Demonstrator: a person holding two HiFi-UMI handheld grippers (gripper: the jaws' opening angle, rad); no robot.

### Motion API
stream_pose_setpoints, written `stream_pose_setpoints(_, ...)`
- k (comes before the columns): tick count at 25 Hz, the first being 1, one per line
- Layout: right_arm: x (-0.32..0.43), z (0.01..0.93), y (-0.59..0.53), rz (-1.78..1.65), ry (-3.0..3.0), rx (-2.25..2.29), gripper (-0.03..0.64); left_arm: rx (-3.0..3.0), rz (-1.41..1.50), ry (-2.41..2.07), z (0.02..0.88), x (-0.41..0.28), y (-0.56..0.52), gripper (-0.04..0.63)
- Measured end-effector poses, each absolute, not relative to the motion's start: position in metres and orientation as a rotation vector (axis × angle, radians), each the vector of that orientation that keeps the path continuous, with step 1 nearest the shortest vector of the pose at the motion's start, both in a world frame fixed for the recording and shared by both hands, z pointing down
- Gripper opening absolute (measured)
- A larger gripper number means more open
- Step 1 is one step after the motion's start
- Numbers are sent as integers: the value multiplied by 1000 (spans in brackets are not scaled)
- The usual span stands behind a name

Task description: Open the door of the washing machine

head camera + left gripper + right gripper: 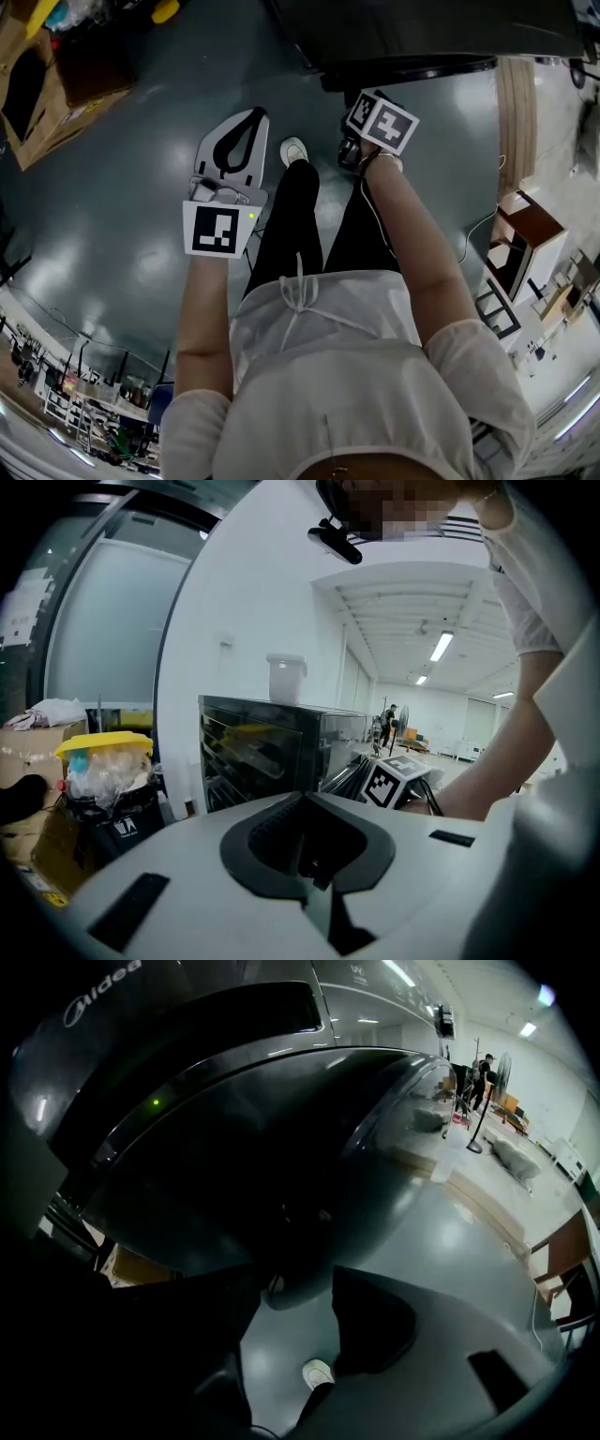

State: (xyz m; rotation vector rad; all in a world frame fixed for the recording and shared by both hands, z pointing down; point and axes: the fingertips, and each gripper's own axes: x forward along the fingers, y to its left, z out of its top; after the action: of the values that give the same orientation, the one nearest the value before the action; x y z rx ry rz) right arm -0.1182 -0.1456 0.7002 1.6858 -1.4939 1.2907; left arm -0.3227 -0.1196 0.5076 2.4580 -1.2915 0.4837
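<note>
Underfoot, a glossy grey-green floor [122, 216] was seen in the head view, with cardboard boxes [42, 103] lying far left and a pale wooden plank [516, 112] far right. The washing machine [422, 33] was shown as a dark mass ahead of the person.

Only in the right gripper view was its domed dark door [281, 1157] filling the frame, with a small green light [155, 1102] above it and the word "Midea" [103, 993] readable on the body. The right gripper [292, 1288] was held with its jaws apart just under the door's lower rim; contact could not be judged. A white shoe [317, 1372] was glimpsed between them.

Only the left gripper view showed a glass-fronted cabinet [262, 752] topped by a white tub [286, 677], a yellow-lidded bin [103, 761], ceiling strip lights [441, 647] and the right gripper's marker cube [389, 782]. The left gripper [251, 122] was held pressed closed on nothing, well apart from the door.
</note>
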Motion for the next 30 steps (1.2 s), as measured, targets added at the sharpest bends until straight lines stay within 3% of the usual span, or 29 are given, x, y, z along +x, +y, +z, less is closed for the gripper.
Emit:
stream_pose_setpoints(6,-127,697,-145,1327,-1492,1687,165,2456,496,-1295,506,-321,-113,23)
stream_pose_setpoints(17,-117,702,-111,1460,-1443,1669,137,2454,530,-1276,513,-306,-98,23)
stream_pose_setpoints(30,-53,707,-28,1587,-1383,1640,114,2565,556,-1066,515,-209,-88,23)
